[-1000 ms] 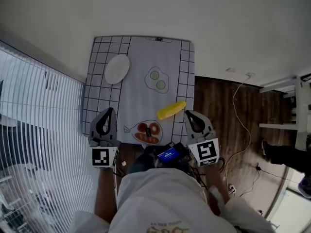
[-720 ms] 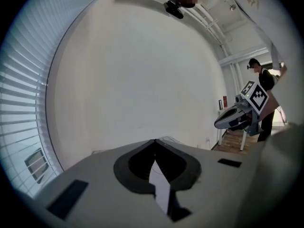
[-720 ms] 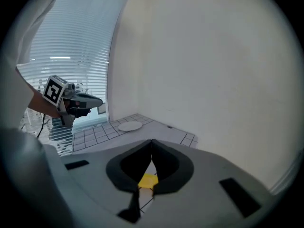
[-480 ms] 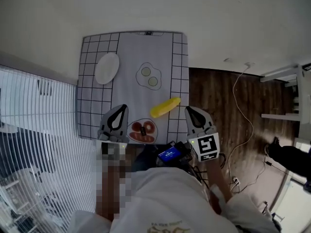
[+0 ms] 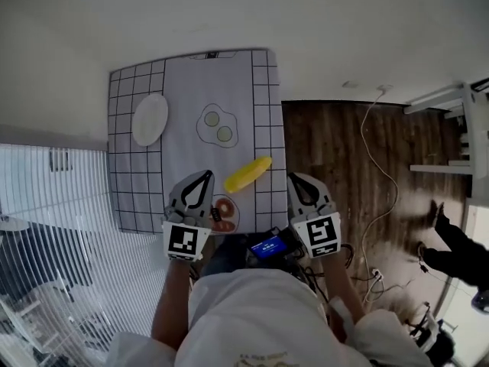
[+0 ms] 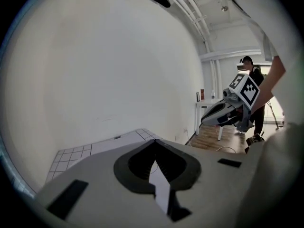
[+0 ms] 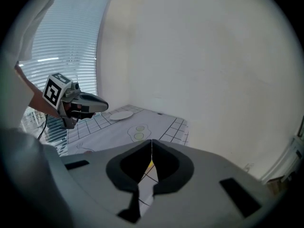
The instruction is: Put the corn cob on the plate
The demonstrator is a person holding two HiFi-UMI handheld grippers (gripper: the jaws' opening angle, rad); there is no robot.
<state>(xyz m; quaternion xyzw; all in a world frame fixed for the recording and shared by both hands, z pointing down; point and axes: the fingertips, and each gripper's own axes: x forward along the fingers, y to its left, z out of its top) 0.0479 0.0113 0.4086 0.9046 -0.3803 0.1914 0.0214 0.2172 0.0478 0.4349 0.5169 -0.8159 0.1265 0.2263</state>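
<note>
Closest to the camera, a small device with a lit blue screen (image 5: 267, 247) is seen at the person's waist (its text is too small to be read). Print on the white shirt hem is likewise illegible. Black-and-white square marker patterns, with no letters, are carried on the cubes of both grippers.

The left gripper (image 5: 208, 174) is held over the near edge of the mat (image 5: 229, 82), above a printed dish of food (image 5: 226, 214). Its jaws are pressed together along a single seam, and nothing is held between them. The right gripper (image 5: 293, 177) is held at the mat's near right corner, partly over the wooden floor (image 5: 336, 144). Its jaws are likewise pressed together and nothing is gripped (a sliver of yellow is seen beyond the narrow slit lower down, in the right gripper view).

The corn cob (image 5: 247, 173) is found lying diagonally on the mat, between the two gripper tips and just beyond them, touched by neither. A printed outline of two fried eggs (image 5: 215, 125) is noted further on. The white plate (image 5: 150, 118) is set on the grid border at the far left of the mat, well apart from the cob. A plain pale wall closes the far side.
</note>
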